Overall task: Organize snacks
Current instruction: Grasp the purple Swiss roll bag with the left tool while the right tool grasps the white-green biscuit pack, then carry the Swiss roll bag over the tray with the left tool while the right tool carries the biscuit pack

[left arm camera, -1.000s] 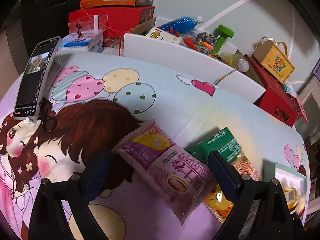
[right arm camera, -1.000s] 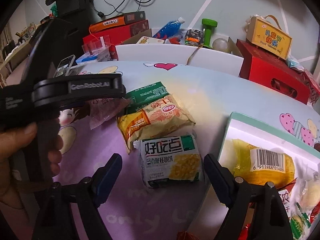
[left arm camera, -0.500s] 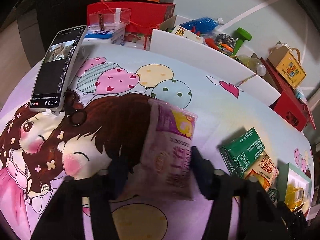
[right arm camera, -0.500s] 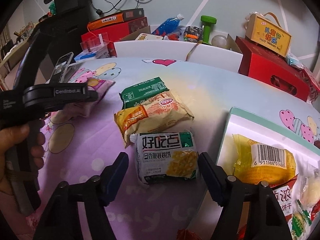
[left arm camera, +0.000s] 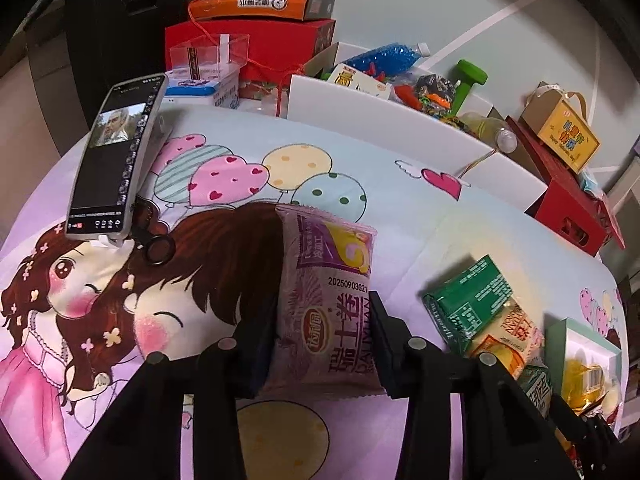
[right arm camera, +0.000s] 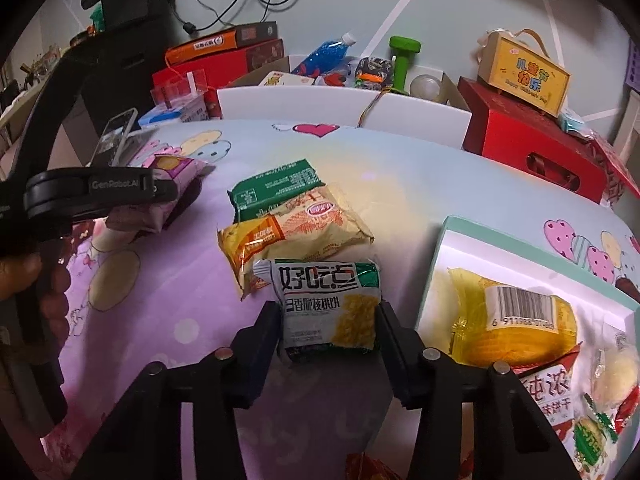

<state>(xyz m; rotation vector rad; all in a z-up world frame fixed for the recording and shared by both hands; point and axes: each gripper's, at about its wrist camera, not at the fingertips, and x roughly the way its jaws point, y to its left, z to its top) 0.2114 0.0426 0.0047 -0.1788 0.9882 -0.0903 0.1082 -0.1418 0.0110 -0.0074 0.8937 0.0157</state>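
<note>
My left gripper (left arm camera: 320, 344) is shut on a purple snack packet (left arm camera: 328, 304) and holds it over the cartoon cloth. The same packet (right arm camera: 160, 200) shows at the left of the right wrist view. My right gripper (right arm camera: 328, 332) has closed on a white-and-green walnut cookie packet (right arm camera: 328, 304) lying on the cloth. A yellow packet (right arm camera: 296, 232) and a green packet (right arm camera: 276, 188) lie just behind it. A white tray with a mint rim (right arm camera: 440, 264) at the right holds several snacks, among them a yellow bag (right arm camera: 516, 320).
A phone (left arm camera: 116, 160) on a stand is at the far left. White boxes (left arm camera: 384, 124) with toys and a green dumbbell (right arm camera: 404, 60) line the back edge. Red boxes (right arm camera: 532, 152) stand at the back right.
My left gripper closed on the purple packet and lifted it leftward. My right gripper moved forward and closed on the walnut cookie packet.
</note>
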